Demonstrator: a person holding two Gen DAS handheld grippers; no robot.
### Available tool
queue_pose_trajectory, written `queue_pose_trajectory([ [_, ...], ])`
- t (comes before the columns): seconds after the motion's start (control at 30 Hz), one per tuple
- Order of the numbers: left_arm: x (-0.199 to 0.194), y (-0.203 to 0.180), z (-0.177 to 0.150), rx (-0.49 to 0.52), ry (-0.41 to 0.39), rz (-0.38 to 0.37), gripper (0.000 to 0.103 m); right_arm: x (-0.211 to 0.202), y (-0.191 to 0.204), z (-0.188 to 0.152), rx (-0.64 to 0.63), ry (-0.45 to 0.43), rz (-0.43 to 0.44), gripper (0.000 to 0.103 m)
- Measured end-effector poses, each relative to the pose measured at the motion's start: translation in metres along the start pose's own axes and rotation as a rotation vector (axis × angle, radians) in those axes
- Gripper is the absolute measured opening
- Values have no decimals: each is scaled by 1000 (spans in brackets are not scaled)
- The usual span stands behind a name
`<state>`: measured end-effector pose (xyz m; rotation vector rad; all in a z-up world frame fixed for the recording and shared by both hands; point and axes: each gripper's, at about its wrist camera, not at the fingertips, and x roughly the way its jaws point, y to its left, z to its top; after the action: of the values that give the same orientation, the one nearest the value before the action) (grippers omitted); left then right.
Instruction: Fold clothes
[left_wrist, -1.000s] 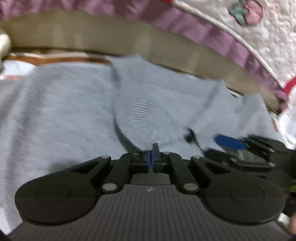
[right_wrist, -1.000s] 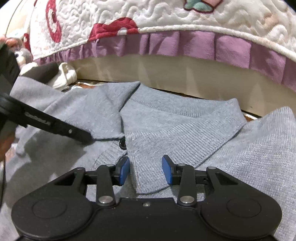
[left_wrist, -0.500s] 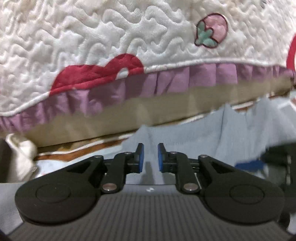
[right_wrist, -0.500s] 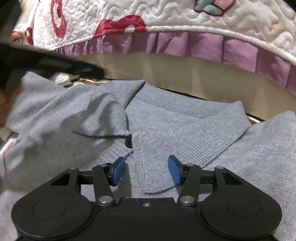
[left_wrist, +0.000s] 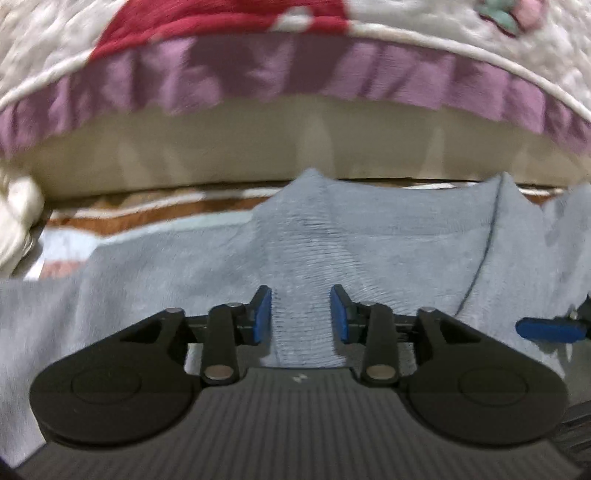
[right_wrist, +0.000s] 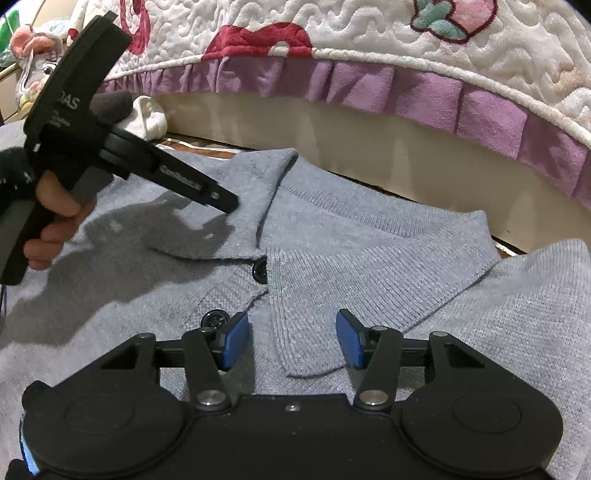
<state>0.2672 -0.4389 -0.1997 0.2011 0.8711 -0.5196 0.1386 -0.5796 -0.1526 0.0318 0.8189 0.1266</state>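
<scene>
While the grey knitted polo shirt (right_wrist: 369, 258) lay spread flat on the floor in front of a bed, both grippers hovered over its collar (right_wrist: 388, 273). The left gripper (left_wrist: 301, 314) pointed down at the left collar flap, and its fingers (left_wrist: 262, 314) were opening, with knit fabric seen between them but not pressed by the blue pads. In the right wrist view a person's hand (right_wrist: 51, 225) held this tool by its handle. The right gripper (right_wrist: 293, 341) stood over the right collar flap, its fingers (right_wrist: 349, 343) wide apart and clamped on nothing. Two dark buttons (right_wrist: 260, 271) sat on the placket just beside the right gripper. Behind the shirt, a white quilted bedspread (right_wrist: 369, 26) with a purple ruffle (right_wrist: 424, 99) hung over the bed edge.
</scene>
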Motion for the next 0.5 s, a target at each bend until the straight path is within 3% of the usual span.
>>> queue_pose_trajectory([
  [0.07, 1, -6, 0, 36, -15, -9, 47, 0, 1, -1, 6, -1, -2, 59],
  [0.27, -4, -5, 3, 46, -28, -27, 47, -1, -7, 1, 44, -1, 35, 61],
  [0.33, -11, -11, 4, 58, -31, -17, 47, -4, -20, 6, 108, 9, 72, 60],
  [0.5, -45, -43, 1, 202, -87, -2, 45, -46, -77, 25, 350, -90, 63, 60],
])
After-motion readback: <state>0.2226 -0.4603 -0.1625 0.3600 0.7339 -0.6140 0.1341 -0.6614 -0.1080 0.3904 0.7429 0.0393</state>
